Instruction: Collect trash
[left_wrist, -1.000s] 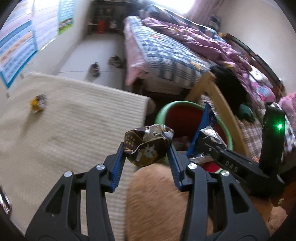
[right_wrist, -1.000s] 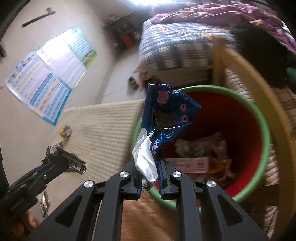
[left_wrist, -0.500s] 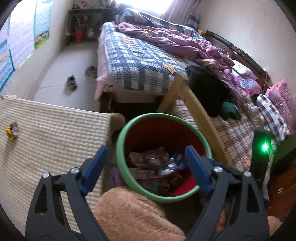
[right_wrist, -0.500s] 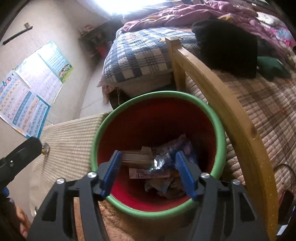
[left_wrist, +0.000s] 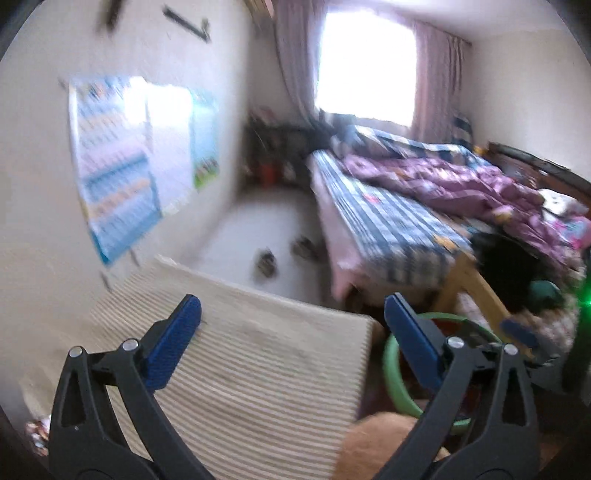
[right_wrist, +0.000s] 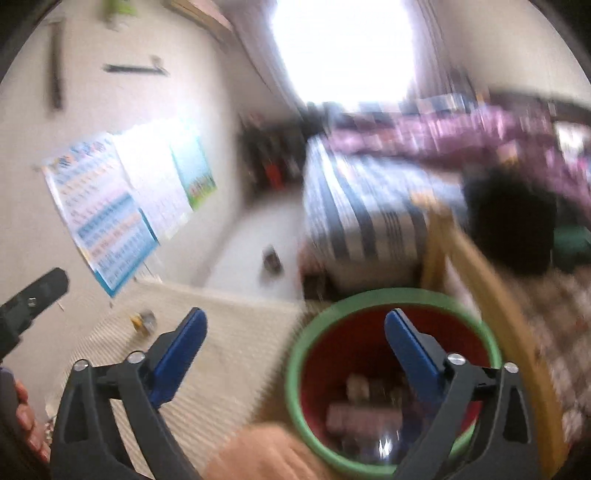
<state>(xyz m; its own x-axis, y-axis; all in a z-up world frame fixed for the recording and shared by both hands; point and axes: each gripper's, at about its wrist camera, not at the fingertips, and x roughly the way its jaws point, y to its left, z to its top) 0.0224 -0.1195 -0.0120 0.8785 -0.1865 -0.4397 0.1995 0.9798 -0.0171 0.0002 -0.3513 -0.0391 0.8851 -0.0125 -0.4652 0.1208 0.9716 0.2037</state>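
The red bin with a green rim (right_wrist: 391, 384) stands low in the right wrist view and holds several wrappers (right_wrist: 365, 410). Its rim (left_wrist: 395, 373) also shows at the lower right of the left wrist view. My right gripper (right_wrist: 295, 332) is open and empty, above the bin's left rim. My left gripper (left_wrist: 291, 321) is open and empty, above the striped mat (left_wrist: 258, 369). A small yellow wrapper (right_wrist: 142, 321) lies on the mat (right_wrist: 229, 354) to the left. Both views are blurred.
A bed with a checked cover (left_wrist: 388, 229) and a purple quilt (left_wrist: 461, 184) fills the right. A wooden bed rail (right_wrist: 491, 302) runs beside the bin. Shoes (left_wrist: 267, 262) lie on the floor. Posters (left_wrist: 122, 166) hang on the left wall. A fuzzy tan thing (right_wrist: 266, 458) sits at the bottom.
Both grippers opened and dropped their wrappers into the bin. Both have since tilted upward and moved back, so the room and window now fill the views.
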